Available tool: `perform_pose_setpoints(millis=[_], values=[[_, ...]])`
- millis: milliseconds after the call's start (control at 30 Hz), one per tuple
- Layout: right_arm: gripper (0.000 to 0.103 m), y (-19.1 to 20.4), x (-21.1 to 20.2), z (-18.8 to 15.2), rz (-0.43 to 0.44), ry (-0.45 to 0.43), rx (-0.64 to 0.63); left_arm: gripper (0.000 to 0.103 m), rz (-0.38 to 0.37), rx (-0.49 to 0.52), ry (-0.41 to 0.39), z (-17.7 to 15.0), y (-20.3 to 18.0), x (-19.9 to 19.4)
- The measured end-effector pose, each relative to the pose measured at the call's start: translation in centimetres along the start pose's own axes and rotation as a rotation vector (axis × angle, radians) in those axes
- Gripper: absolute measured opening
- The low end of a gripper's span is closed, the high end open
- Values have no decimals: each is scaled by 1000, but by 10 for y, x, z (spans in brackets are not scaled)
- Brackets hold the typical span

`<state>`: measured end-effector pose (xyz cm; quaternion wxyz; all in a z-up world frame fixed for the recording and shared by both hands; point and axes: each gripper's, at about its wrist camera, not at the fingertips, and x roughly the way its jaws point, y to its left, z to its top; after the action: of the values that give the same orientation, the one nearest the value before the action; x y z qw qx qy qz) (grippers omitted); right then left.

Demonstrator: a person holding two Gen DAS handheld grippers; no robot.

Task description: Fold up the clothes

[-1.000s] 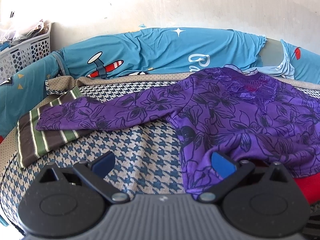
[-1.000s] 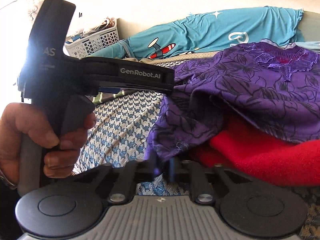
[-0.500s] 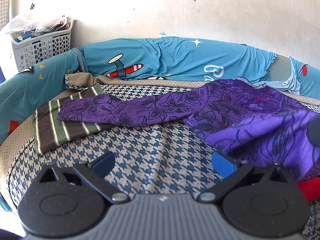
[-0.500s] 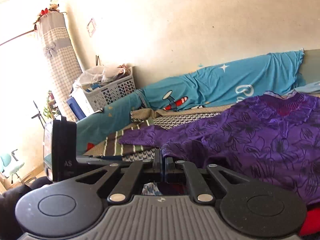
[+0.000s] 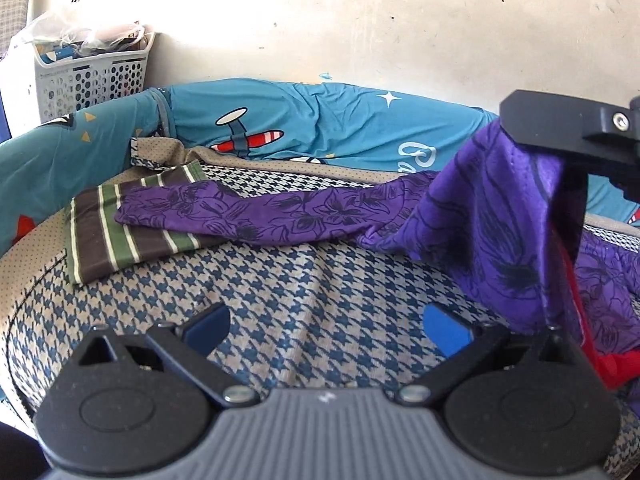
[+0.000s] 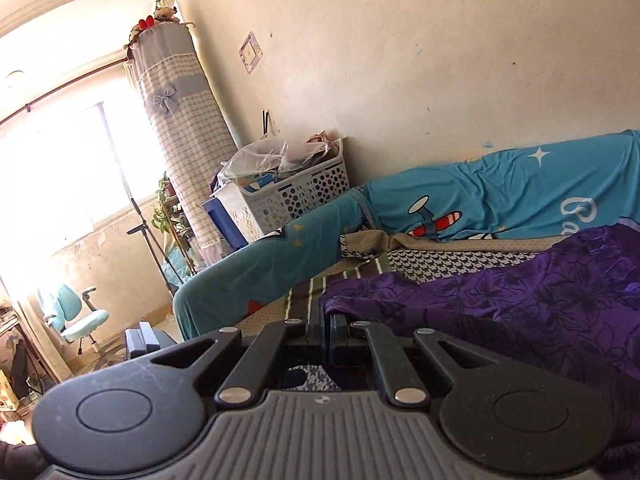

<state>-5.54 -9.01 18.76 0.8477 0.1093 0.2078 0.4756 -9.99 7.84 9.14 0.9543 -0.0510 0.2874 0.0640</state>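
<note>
A purple floral top (image 5: 304, 216) lies across the houndstooth bed cover (image 5: 280, 304), one sleeve stretched left over a folded striped garment (image 5: 120, 232). My right gripper (image 6: 326, 326) is shut on the top's hem and holds it lifted; in the left wrist view that gripper (image 5: 536, 148) shows at upper right with purple cloth hanging from it. My left gripper (image 5: 326, 324) hovers open low over the bed cover, with nothing between its blue pads. A red garment (image 5: 600, 360) peeks out under the lifted purple cloth.
Blue aeroplane-print bolsters (image 5: 320, 128) line the bed's far and left sides. A white laundry basket (image 5: 92, 76) full of items stands at the back left corner by the wall. Beyond the bed are a window, a checked curtain (image 6: 188, 136) and a desk chair (image 6: 80, 320).
My right gripper rose with the purple hem, lifting that side of the top off the red garment. My left gripper shifted sideways, staying open; the left hand is out of the right view.
</note>
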Motion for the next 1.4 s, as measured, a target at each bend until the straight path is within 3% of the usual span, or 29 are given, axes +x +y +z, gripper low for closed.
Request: perform_pose_setpoints(millis=[167,300,367,533,733,800,867,1100,1400], values=[[5,-9,0,3,3,22,30,103,-126,29,-24,-1,-14,-3],[9,-23,4,0,-103,68,7,103,-181,138,-17,-8,-34,-6],[21,-30,7,-4,-139,117,3,103,-206,178,3,-13,-40,-6],[28,-43,-11,-15,-150,146,21,103,-241,238,19,-23,-47,-12],[29,-61,-44,-31,-236,154,19,103,-448,221,5,-28,-46,-28],[29,-68,-57,-37,-284,156,27,103,-478,233,3,-30,-50,-30],[31,-74,-69,-43,-349,159,23,103,-456,240,6,-33,-53,-28],[38,-86,-108,-60,-521,198,-8,103,-248,251,38,-32,-55,-7],[44,-95,-153,-89,-653,264,19,103,-223,306,117,-45,-65,16]])
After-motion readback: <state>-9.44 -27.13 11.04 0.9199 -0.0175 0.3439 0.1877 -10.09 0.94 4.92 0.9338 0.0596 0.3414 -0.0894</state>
